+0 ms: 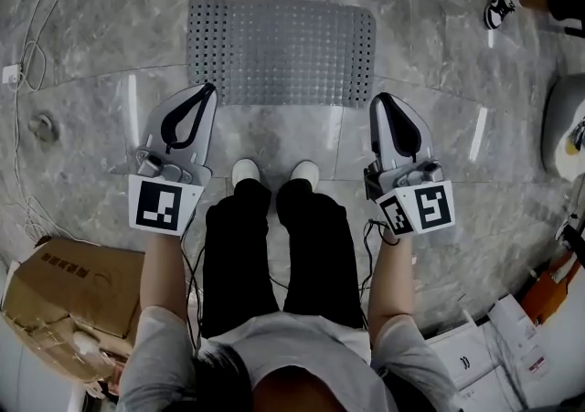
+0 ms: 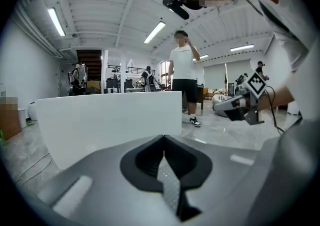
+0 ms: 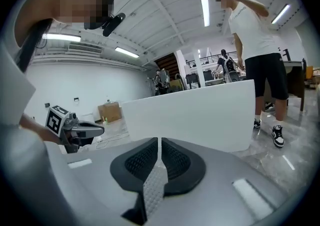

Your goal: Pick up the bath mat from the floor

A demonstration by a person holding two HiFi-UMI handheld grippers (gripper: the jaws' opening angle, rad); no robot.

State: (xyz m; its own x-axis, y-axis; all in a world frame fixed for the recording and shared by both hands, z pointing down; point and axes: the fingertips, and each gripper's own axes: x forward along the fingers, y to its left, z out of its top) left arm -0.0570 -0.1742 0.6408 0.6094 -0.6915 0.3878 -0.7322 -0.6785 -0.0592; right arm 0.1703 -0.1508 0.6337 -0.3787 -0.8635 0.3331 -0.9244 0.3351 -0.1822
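Note:
The grey bath mat [image 1: 281, 51], dotted with holes, lies flat on the marble floor just ahead of the person's white shoes [image 1: 274, 171]. My left gripper [image 1: 208, 88] hovers over the mat's near left corner, jaws pressed together with nothing in them; in its own view the left gripper [image 2: 163, 137] points out across the room. My right gripper [image 1: 377, 98] hangs beside the mat's near right corner. Seen in its own view, the right gripper [image 3: 159, 140] has a thin slit between its jaws and holds nothing. Neither gripper view shows the mat.
A cardboard box [image 1: 73, 296] sits at the lower left, cables [image 1: 27, 63] trail along the left, and white boxes [image 1: 494, 355] lie at the lower right. A low white panel [image 2: 110, 120] stands beyond the mat, with a person [image 2: 184, 77] behind it.

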